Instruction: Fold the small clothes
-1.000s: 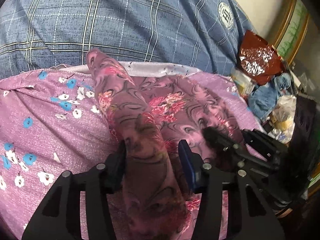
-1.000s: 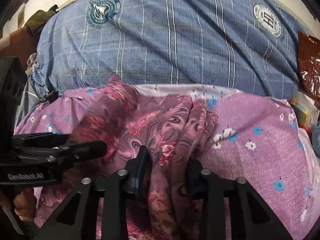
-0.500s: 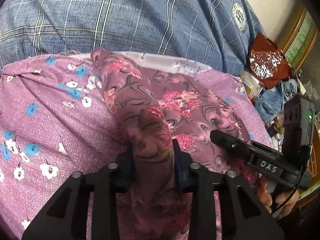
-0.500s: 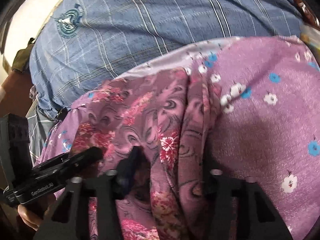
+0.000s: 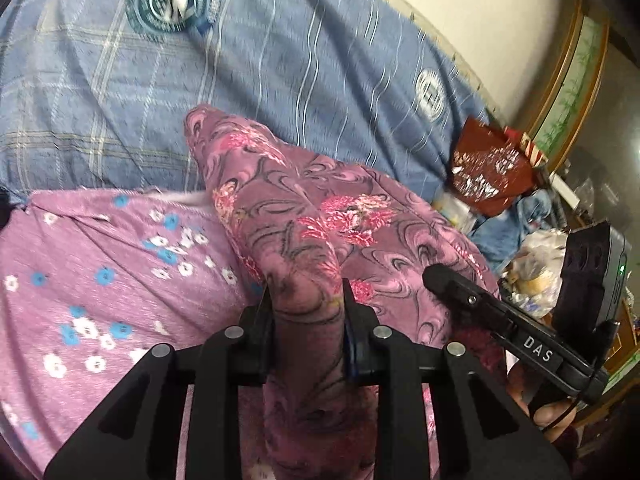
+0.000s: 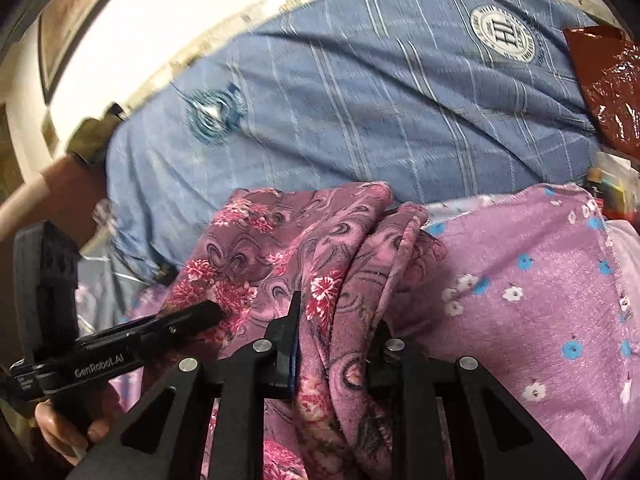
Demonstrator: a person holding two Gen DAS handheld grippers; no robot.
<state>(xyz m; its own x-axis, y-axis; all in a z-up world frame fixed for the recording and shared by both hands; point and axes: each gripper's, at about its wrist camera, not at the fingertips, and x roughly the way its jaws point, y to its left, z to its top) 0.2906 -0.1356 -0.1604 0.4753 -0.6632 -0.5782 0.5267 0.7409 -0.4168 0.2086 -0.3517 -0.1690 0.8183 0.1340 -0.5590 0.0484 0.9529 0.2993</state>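
Garment (image 5: pixel 304 216), floral maroon, pinched by left gripper (image 5: pixel 306 328) and right gripper (image 6: pixel 336 344), jaws just closing; "DAS", "GenRobot.AI" readable at 3 and 9 o'clock.

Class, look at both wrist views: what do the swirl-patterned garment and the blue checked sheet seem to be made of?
Swirl-patterned garment: looks like soft, matte knit or fleecy cloth; it drapes in thick, rounded folds with a slightly fuzzy surface.
Blue checked sheet: probably woven cotton or a blend, matte; it lies flat with fine creases and printed round emblems.
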